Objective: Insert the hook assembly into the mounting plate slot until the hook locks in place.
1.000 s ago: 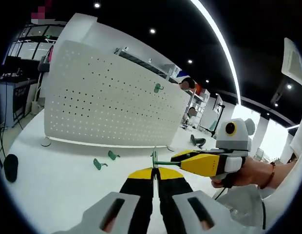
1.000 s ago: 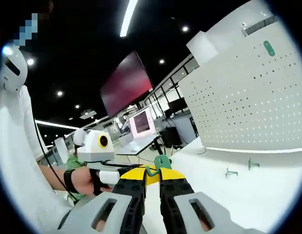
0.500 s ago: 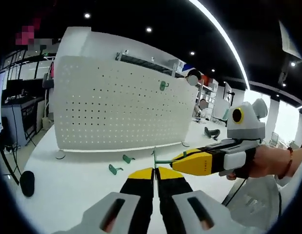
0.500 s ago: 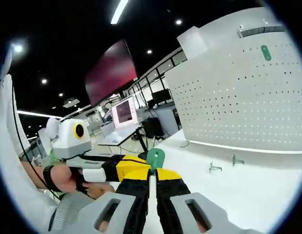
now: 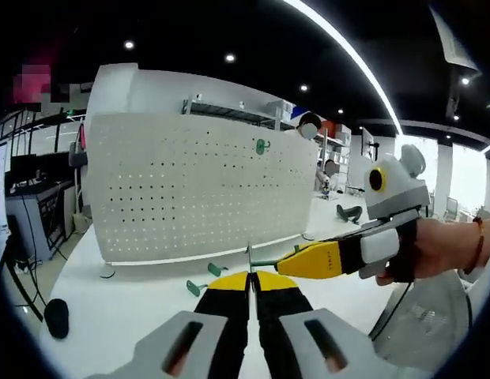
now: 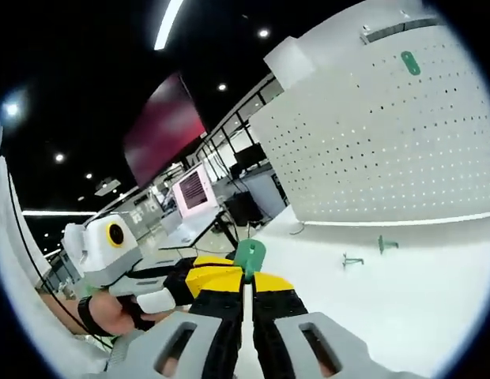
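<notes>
The white perforated mounting plate (image 5: 190, 189) stands upright on the table, with one green hook (image 5: 261, 145) hung near its top edge. In the left gripper view my left gripper (image 5: 249, 276) is shut on a small green hook assembly (image 5: 250, 257), seen edge-on. My right gripper (image 5: 296, 262) comes in from the right and is shut on the same piece. In the right gripper view the hook assembly (image 6: 250, 254) shows its flat green tab above my right gripper (image 6: 245, 278). The left gripper (image 6: 216, 275) meets it from the left. The mounting plate (image 6: 387, 142) and its hung hook (image 6: 408, 62) lie far right.
Two loose green hooks (image 5: 196, 286) (image 5: 216, 270) lie on the white table (image 5: 111, 316) before the plate, also seen as hooks (image 6: 352, 259) (image 6: 385, 243). A black object (image 5: 55, 317) sits at the table's left edge. Desks with monitors (image 6: 194, 189) stand beyond.
Both cameras have swung, so the plate now sits more squarely ahead in the left gripper view. Both grippers stay shut on the green hook assembly, held off the table.
</notes>
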